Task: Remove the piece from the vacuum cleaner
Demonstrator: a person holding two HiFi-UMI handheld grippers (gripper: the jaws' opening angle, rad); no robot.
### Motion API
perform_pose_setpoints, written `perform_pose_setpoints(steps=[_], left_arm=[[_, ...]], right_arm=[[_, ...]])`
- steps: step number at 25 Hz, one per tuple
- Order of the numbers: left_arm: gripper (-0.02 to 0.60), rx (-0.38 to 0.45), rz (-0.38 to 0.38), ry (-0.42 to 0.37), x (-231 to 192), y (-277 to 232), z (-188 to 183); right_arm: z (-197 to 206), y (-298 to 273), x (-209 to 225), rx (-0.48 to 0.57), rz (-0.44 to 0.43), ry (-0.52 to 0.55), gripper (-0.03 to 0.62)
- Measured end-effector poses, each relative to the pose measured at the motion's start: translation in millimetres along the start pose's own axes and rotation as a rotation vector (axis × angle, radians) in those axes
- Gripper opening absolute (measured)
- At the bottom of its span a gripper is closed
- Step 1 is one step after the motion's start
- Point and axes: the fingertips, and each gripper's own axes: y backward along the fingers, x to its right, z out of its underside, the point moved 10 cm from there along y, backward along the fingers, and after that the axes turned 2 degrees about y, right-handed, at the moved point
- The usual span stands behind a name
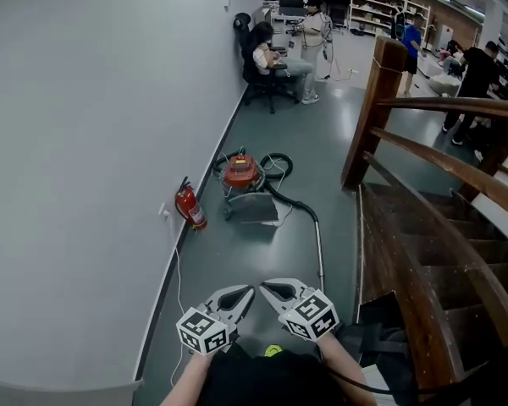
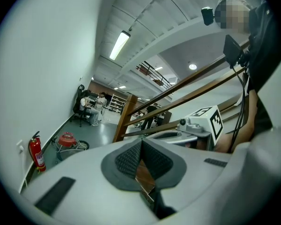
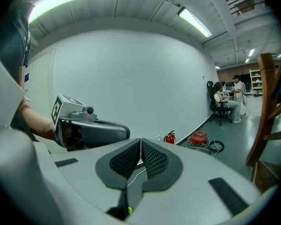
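A red canister vacuum cleaner point(image 1: 241, 174) stands on the grey floor near the wall, some way ahead of me. Its black hose curls round it and runs into a metal wand point(image 1: 319, 248) that lies along the floor toward me. The vacuum cleaner point(image 2: 68, 139) appears small in the left gripper view, and the vacuum cleaner point(image 3: 199, 138) is small in the right gripper view too. My left gripper point(image 1: 249, 291) and right gripper point(image 1: 265, 285) are held close to my body, side by side, both shut and empty, far from the vacuum.
A red fire extinguisher point(image 1: 189, 205) stands by the wall left of the vacuum. A wooden staircase with a railing point(image 1: 440, 163) fills the right side. A white cable point(image 1: 178, 273) runs along the floor by the wall. People sit and stand at the far end of the room.
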Motion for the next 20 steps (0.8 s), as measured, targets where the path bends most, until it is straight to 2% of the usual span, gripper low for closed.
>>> perform_pose_setpoints(steps=[10,20], left_arm=[[0.008,0.007,0.003,-0.002,-8,-8,-2],[0.008,-0.020,0.022,-0.005,-74,-35,-21]], right_arm=[[-1,-11,18,-0.019,-0.009,-0.015,0.016],[-14,-58,54,-0.065,0.009,-0.035,0.017]])
